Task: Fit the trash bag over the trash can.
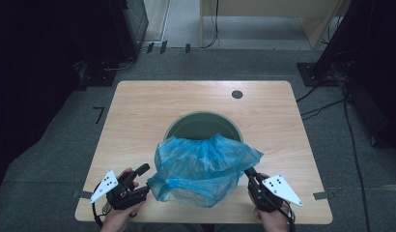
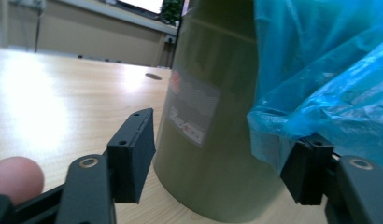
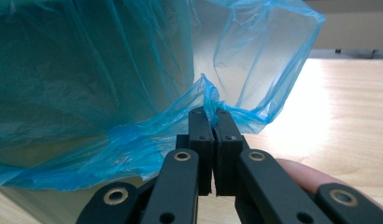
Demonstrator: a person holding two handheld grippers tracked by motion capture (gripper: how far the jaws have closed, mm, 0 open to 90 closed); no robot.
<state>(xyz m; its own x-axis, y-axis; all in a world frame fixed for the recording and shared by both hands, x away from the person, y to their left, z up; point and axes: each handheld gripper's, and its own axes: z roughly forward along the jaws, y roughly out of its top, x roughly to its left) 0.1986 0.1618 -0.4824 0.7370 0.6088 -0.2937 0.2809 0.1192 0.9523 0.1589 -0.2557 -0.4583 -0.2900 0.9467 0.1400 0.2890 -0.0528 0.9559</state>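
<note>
We find the blue plastic bag (image 1: 203,166) draped over the near rim of the green bin (image 1: 196,126), which stands upright at about the middle of the wooden table (image 1: 138,111). The bag covers the near half of the bin's mouth; the far half of the rim stands bare. The film hangs down the bin's near side in loose folds and bunches out toward both of our hands.

At the bag's right edge, the right gripper (image 1: 249,172) has its jaws pressed together on a fold of the film. In the right gripper view the pinch is plain: a twist of blue plastic (image 3: 209,95) rises from between the two black pads of the gripper (image 3: 209,112), and the sheet stretches away from it to the left.

At the bag's left edge, the left gripper (image 1: 144,179) has its jaws spread. In the left gripper view the gripper (image 2: 227,135) frames the bin's wall (image 2: 213,93) between its pads, and the label (image 2: 192,112) on that wall faces the camera. The bag's lower hem (image 2: 315,107) hangs just above the right-hand pad – whether the film touches that pad we cannot tell – but nothing is clamped.

Farther out, a dark round grommet (image 1: 237,94) sits near the table's far edge, well apart from the bin. Grey carpet (image 1: 51,159) surrounds the table, with cables (image 1: 326,104) trailing across it at the far right.
</note>
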